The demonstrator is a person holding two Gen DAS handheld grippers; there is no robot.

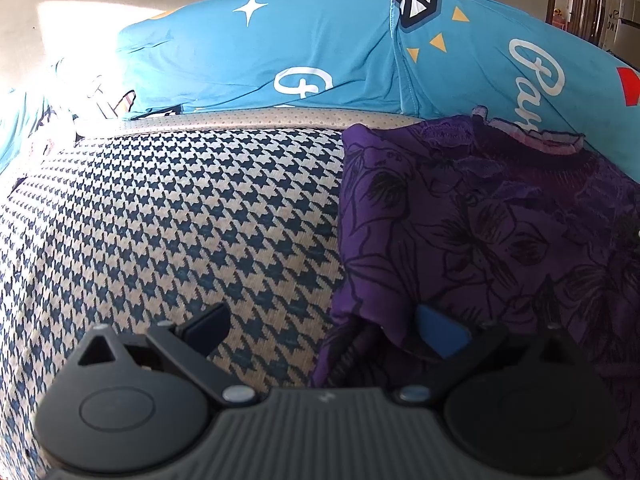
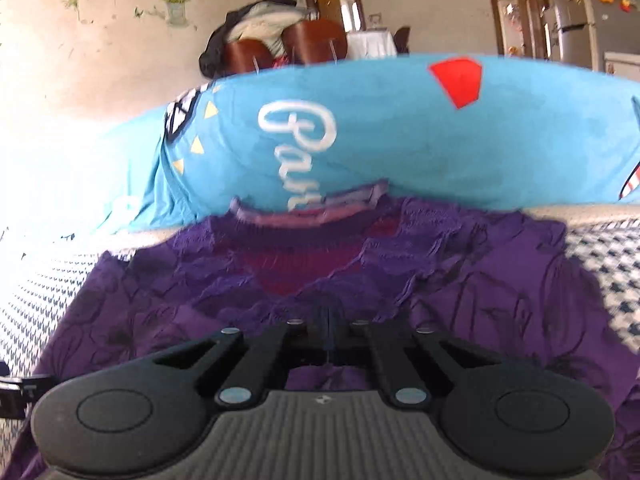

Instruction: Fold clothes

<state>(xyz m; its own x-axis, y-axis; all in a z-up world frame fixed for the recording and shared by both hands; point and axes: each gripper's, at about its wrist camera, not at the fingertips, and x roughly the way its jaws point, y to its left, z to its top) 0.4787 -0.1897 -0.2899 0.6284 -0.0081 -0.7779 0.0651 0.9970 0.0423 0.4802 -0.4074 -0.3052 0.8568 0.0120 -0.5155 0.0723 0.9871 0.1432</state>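
Observation:
A purple floral garment point(image 1: 480, 216) with a pinkish neckline lies on the houndstooth cushion point(image 1: 180, 208). My left gripper point(image 1: 324, 328) stands open at the garment's left edge. Its black left finger point(image 1: 208, 324) is over bare cushion, and its blue-padded right finger point(image 1: 440, 334) rests against the purple cloth. In the right wrist view the purple garment point(image 2: 480, 288) fills the middle. My right gripper point(image 2: 328, 330) is shut on the garment just below the neckline point(image 2: 308, 216), and creases in the cloth run toward its tips.
Blue printed fabric point(image 1: 320, 52) with white lettering covers the backrest point(image 2: 400, 140) behind the garment. More blue and white cloth point(image 1: 48, 112) is bunched at the far left. Beyond the backrest are chairs piled with clothes point(image 2: 280, 40), doorways and a fridge point(image 2: 576, 16).

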